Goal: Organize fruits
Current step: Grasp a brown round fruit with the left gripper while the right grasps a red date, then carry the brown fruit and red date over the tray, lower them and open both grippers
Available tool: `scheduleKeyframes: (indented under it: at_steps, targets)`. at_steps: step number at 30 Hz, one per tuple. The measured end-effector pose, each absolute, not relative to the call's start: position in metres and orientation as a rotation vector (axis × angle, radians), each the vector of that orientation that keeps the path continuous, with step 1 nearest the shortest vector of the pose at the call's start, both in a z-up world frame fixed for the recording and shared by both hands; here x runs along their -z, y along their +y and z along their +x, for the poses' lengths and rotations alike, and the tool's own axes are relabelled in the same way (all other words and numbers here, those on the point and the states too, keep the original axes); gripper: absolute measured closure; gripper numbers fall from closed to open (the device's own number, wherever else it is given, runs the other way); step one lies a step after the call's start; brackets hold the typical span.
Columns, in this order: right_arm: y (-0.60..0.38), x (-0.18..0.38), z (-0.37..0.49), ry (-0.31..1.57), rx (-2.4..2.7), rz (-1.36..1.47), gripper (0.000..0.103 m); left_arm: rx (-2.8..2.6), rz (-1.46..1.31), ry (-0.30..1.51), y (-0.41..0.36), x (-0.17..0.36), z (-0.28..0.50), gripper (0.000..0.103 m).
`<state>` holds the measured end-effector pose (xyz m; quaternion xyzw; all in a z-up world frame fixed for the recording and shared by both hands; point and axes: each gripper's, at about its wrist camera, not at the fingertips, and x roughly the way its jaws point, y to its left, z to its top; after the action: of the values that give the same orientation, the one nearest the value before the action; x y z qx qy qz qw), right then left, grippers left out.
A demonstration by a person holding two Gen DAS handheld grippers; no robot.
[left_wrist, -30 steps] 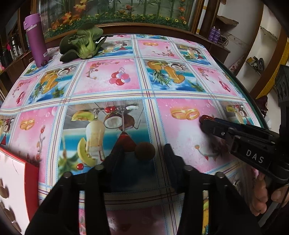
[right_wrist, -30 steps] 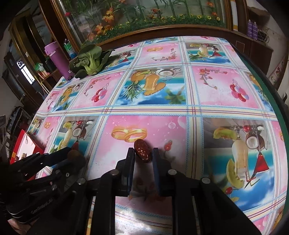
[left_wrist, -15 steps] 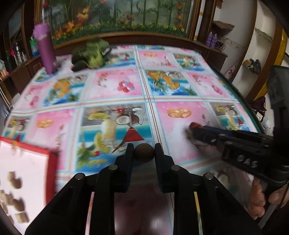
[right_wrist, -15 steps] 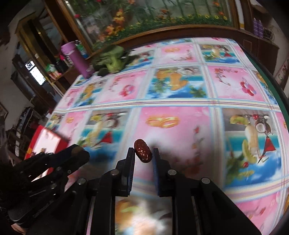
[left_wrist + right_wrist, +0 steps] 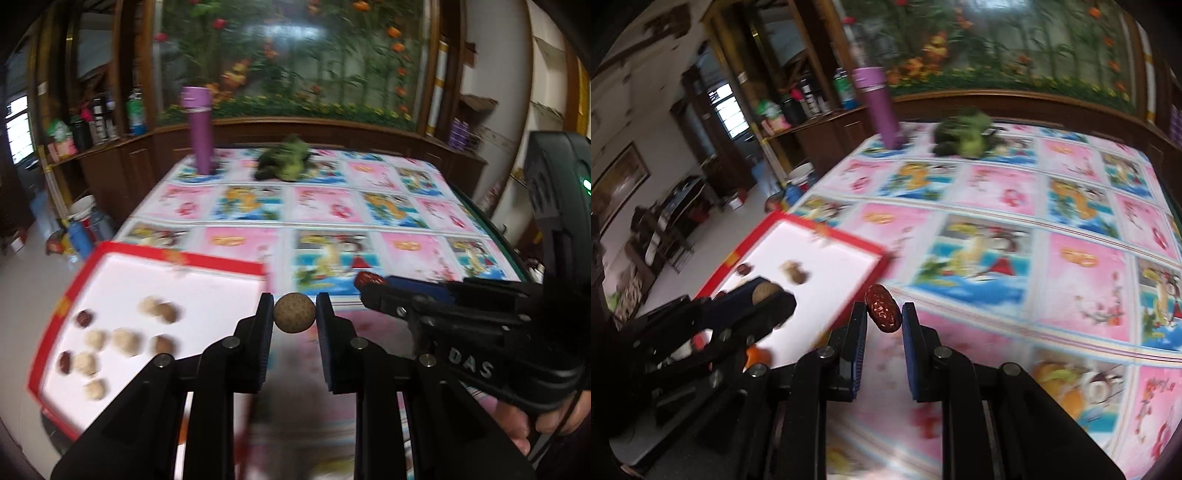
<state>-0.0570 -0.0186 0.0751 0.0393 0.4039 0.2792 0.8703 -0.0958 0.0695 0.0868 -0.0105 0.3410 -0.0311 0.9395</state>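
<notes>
My left gripper (image 5: 294,314) is shut on a round brown longan (image 5: 294,312) and holds it above the table, just right of the red-rimmed white tray (image 5: 177,260). The tray holds several longans and red dates (image 5: 123,341). My right gripper (image 5: 884,314) is shut on a dark red date (image 5: 882,308), raised above the table near the tray's right corner (image 5: 877,251). The right gripper with the date tip (image 5: 369,278) shows at right in the left wrist view. The left gripper with its longan (image 5: 762,290) shows at left in the right wrist view.
A purple bottle (image 5: 199,129) and a green leafy vegetable (image 5: 288,162) stand at the far end of the table with its fruit-print cloth (image 5: 369,206). The table's left edge drops to the floor with buckets (image 5: 83,218). Wooden cabinets surround the table.
Both grippers lifted their fruits off the table and swung left toward the tray. The tray now fills much more of both views. The left gripper closed on the longan a second ago.
</notes>
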Motion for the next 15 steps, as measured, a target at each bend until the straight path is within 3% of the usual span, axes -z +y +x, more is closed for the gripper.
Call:
scheduleKeyframes:
  at_steps: [15]
  targets:
    - [0.073,-0.075,-0.088,0.848,-0.650,-0.004,0.086,-0.163,-0.097,0.637,0.180,-0.082,-0.146,0.078]
